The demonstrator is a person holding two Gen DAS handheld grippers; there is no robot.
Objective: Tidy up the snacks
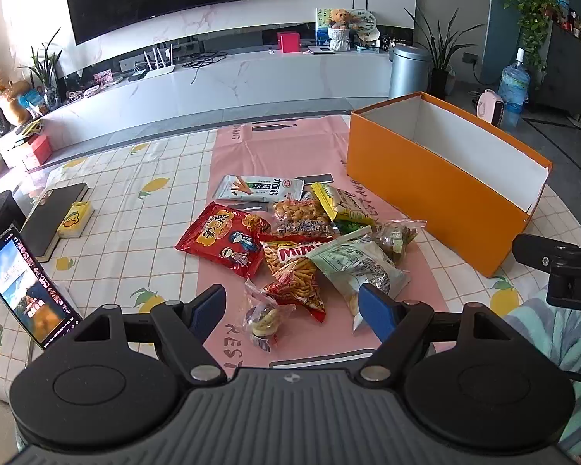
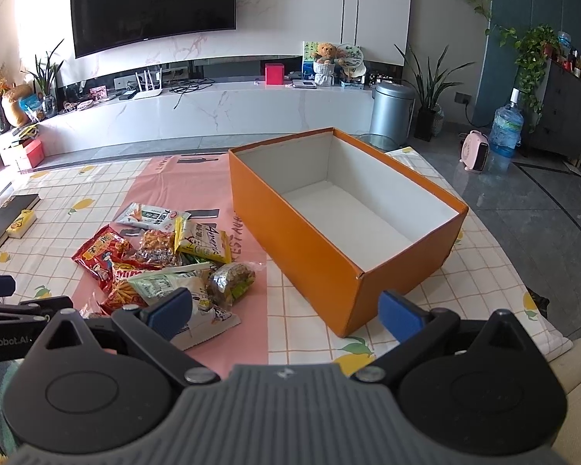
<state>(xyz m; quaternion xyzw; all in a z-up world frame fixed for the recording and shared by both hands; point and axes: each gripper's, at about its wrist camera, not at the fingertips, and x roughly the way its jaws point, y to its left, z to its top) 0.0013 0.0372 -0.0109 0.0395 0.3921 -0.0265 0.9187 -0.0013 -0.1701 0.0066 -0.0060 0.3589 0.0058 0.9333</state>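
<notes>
A: How is the left gripper (image 1: 292, 304) sitting?

B: It is hovering low over the near edge of the table (image 1: 135, 209), pointing forward at the snack pile (image 1: 294, 240). Its blue fingers (image 1: 209, 306) are standing wide apart with nothing between them; a small clear packet (image 1: 263, 316) is lying on the pink mat (image 1: 282, 147) just beyond the gap.

A: And the right gripper (image 2: 286, 312)?

B: It is hanging to the right of the left one, also spread wide and gripping nothing. It is facing the near corner of the orange box (image 2: 310, 248), with its left finger over the pale green bag (image 2: 174, 286).

A: Where are the snacks lying?

B: They are heaped on the pink mat, left of the box and apart from it. The red bag (image 1: 222, 238) is sitting at the pile's left edge, the white-and-green packet (image 1: 259, 188) at the far side. The box is standing open, showing only its white inside.
</notes>
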